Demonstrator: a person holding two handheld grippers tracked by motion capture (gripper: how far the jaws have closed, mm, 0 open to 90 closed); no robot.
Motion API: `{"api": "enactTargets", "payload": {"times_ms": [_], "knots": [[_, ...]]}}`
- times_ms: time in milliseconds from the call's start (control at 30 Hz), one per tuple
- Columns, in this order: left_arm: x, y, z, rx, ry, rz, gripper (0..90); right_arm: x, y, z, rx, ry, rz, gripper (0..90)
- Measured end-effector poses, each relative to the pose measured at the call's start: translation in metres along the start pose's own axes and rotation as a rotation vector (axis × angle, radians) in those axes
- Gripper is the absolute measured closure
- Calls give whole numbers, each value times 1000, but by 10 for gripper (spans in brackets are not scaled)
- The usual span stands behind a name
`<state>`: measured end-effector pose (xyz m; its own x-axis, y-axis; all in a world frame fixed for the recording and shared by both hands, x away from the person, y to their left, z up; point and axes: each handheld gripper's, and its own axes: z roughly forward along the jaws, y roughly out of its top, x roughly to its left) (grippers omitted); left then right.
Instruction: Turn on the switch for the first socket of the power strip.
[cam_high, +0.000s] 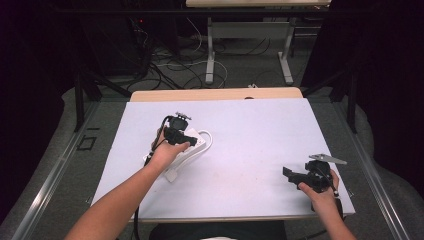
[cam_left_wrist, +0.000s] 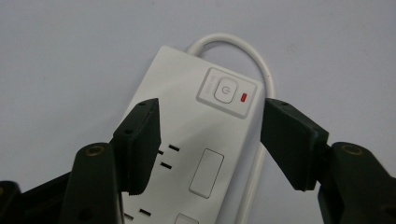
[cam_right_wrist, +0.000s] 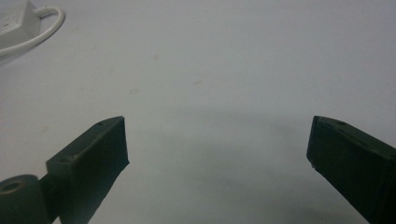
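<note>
A white power strip (cam_left_wrist: 187, 154) lies flat on the table, with its round power button (cam_left_wrist: 225, 89) and a lit red indicator (cam_left_wrist: 243, 97) at the far end. Its white cable (cam_left_wrist: 254, 53) loops out from that end and runs back along one side. My left gripper (cam_left_wrist: 212, 112) hangs open over the strip, one jaw near each long side, and I cannot tell whether the jaws touch it. In the high view the left gripper (cam_high: 187, 139) sits on the strip (cam_high: 199, 146) at the table's left centre. My right gripper (cam_right_wrist: 217, 126) is open over bare table, at the front right (cam_high: 290, 173).
A pale cover (cam_high: 250, 140) is spread over the table, with a wooden edge (cam_high: 215, 94) showing at the back. The strip's corner (cam_right_wrist: 14, 21) and cable (cam_right_wrist: 44, 32) appear far off in the right gripper view. Cables (cam_high: 170, 65) and table legs (cam_high: 210, 55) lie on the floor beyond.
</note>
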<state>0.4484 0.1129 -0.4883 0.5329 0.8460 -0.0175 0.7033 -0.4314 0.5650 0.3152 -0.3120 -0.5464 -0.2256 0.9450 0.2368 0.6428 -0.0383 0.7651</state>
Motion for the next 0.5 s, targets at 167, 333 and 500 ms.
{"api": "enactTargets", "payload": {"times_ms": [167,333,500], "knots": [[-1,1,-8,-11,7,14,306,2,1,1,3,1,0,46],[-2,2,-15,-27,-8,1,248,1,1,1,0,0,-5,46],[-2,3,-23,-40,-23,-18,153,1,0,1,2,-2,-2,46]]}}
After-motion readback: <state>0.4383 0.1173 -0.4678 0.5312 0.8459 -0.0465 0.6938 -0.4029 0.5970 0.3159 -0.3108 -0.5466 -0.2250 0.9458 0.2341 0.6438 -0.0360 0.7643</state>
